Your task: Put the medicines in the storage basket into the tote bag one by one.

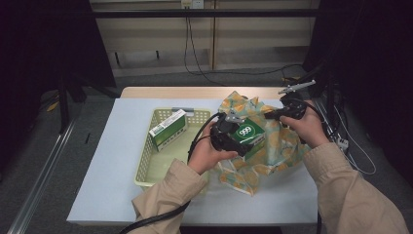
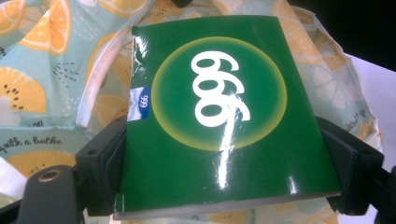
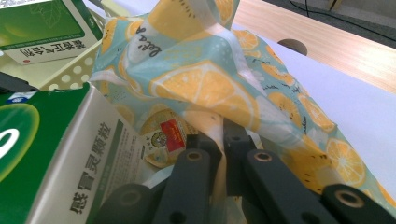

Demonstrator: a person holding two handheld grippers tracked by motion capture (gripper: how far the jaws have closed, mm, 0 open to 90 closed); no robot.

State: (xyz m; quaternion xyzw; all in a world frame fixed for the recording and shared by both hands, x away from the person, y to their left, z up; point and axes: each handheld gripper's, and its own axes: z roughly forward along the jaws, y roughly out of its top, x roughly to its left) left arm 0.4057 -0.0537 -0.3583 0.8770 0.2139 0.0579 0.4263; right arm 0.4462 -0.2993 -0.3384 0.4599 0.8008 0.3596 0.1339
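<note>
We hold the green box marked "999" in the left claw, its jaws clamped on the box's sides, right at the mouth of the lemon-print bag. The right claw, clenched on the bag's edge, keeps it open. A second green box waits in the basket on the counter, so packing looks about half done.
</note>
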